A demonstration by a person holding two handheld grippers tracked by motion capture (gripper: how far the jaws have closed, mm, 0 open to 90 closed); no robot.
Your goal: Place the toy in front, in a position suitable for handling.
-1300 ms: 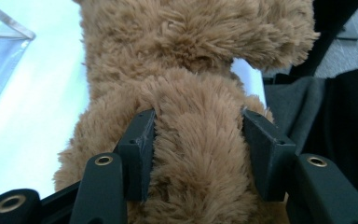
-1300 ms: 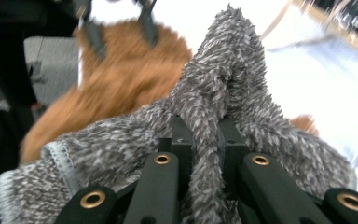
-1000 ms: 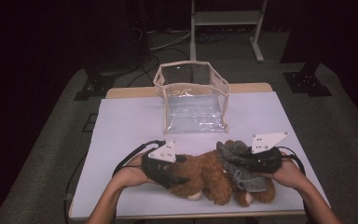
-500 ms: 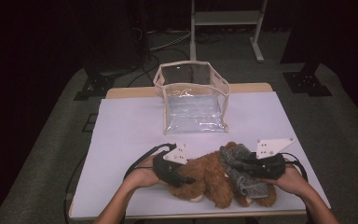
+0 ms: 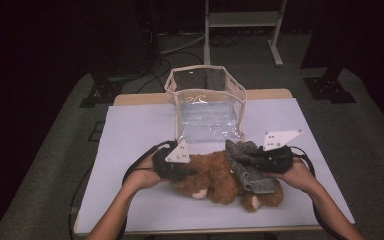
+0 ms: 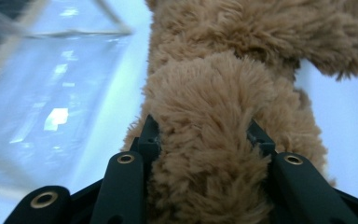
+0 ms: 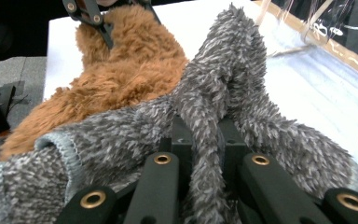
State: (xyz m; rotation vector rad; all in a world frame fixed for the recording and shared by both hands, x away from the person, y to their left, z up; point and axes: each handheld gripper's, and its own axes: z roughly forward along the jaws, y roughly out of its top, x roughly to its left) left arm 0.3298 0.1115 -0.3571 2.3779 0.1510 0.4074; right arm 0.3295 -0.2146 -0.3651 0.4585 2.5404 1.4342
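Lengthwise across the near edge of the white table (image 5: 130,150) lies a brown plush teddy bear (image 5: 215,175), wearing a grey fuzzy knit garment (image 5: 250,170). The left gripper (image 5: 182,167), jaws just closing, squeezes the bear's left end; the right gripper (image 5: 252,161) pinches a garment fold. A clear plastic zip bag (image 5: 207,107) stands open just beyond.

Looks like a lab/recording studio: dark room, grey carpet (image 5: 55,165), white-topped bench (image 5: 130,150), cables on floor (image 5: 180,45), metal stand legs (image 5: 240,30) behind.
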